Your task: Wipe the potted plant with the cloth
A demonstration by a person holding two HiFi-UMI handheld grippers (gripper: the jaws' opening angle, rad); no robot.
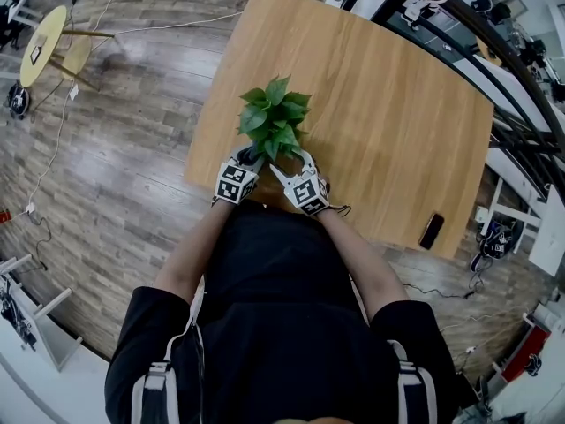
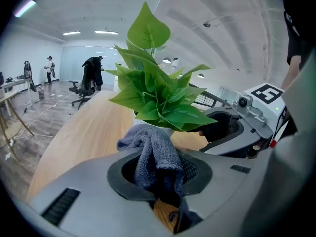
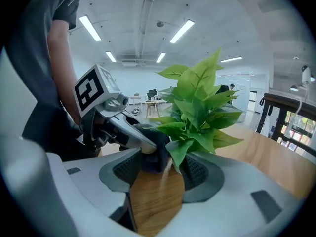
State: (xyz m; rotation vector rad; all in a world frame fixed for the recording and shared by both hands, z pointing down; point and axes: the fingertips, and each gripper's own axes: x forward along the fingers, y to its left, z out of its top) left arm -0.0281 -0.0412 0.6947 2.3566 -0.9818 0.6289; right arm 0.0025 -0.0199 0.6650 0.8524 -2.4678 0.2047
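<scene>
At the near edge of a wooden desk (image 1: pixel 397 122), potted plant (image 1: pixel 274 117) upright just beyond two hand-held grippers. Left gripper (image 2: pixel 160 177) clamped on a bunched grey cloth (image 2: pixel 155 154), up against the white pot (image 2: pixel 167 130) under the leaves (image 2: pixel 158 95) on the plant's near left side. Right gripper (image 3: pixel 163 174) at the plant's near right side, jaws standing wide, bare desk wood between them, nothing clamped, low leaves drooping over the tips. Dark phone (image 1: pixel 432 230) flat by the desk's near right edge, well apart from the plant.
</scene>
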